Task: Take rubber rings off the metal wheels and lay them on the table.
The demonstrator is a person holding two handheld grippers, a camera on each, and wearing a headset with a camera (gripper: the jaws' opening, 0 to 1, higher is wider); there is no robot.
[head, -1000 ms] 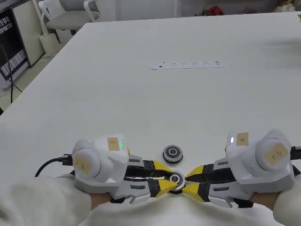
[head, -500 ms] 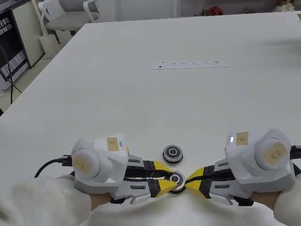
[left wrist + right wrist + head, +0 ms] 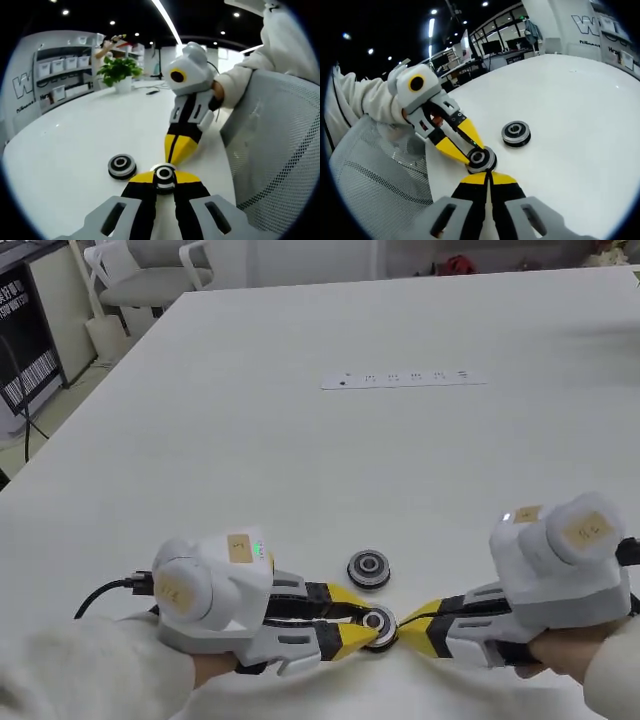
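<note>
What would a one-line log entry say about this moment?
left gripper: shut on held wheel | right gripper: shut, tips at its rim | second wheel: lying on table

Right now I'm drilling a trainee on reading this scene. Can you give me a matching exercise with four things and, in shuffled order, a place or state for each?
Things:
1. left gripper
2. loose wheel
3. power strip
4. chair

Places or states:
a. far across the table
b. off the table's far left corner
c. shut on the held wheel
d. flat on the table, just beyond the fingers

Pairs: 1-c, 2-d, 3-a, 4-b
</note>
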